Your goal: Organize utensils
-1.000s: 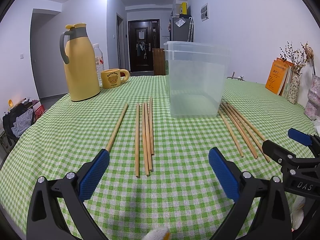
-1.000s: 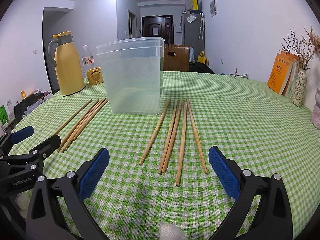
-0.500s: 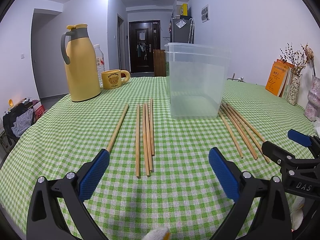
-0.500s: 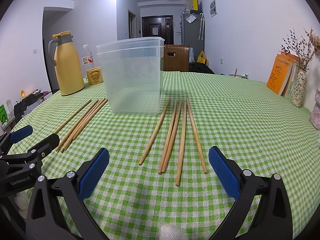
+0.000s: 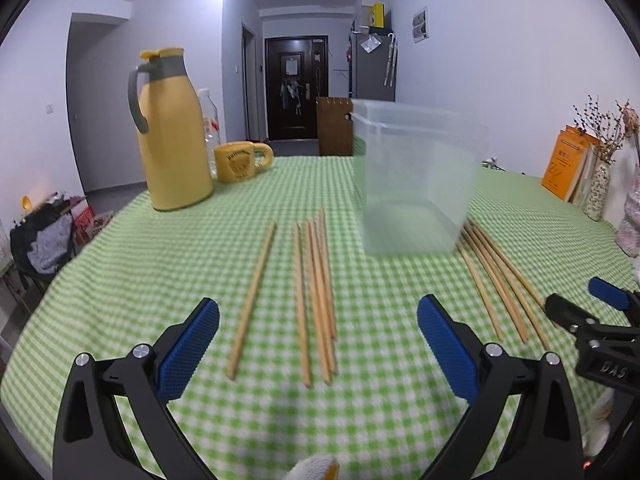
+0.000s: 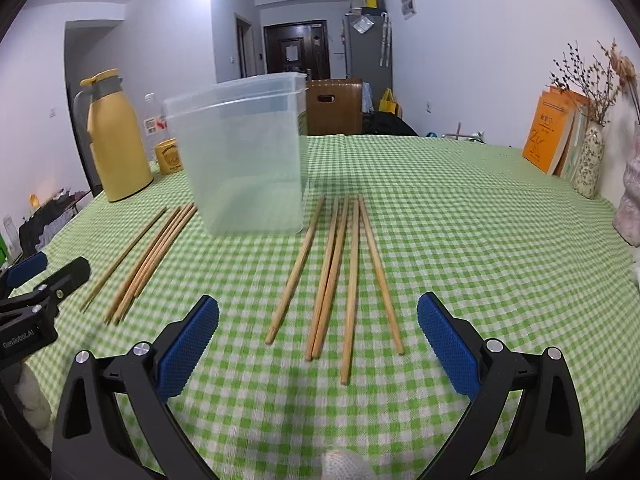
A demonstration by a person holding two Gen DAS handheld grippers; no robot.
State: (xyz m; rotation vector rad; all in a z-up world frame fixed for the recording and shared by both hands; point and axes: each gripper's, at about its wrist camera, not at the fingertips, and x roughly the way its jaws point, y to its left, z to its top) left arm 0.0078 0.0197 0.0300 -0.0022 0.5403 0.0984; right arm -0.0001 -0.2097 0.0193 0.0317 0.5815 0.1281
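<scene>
Both views shifted and blurred since half second ago: grippers now moving in.

Left gripper [image 5: 318, 340]: jaws wide, empty, over left set of bare wooden chopsticks [image 5: 316, 296].

Right gripper [image 6: 318, 336]: jaws wide, empty, over right set [image 6: 340, 272].

Both sets flat on green checked surface [image 6: 460, 240], flanking empty clear plastic tub [image 6: 244, 160]. Nothing sorted yet.

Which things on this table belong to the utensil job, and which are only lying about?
For the job:
left chopsticks
right chopsticks
clear plastic container
left gripper, open
right gripper, open

Only lying about:
yellow jug
yellow mug
orange books
vase
</scene>
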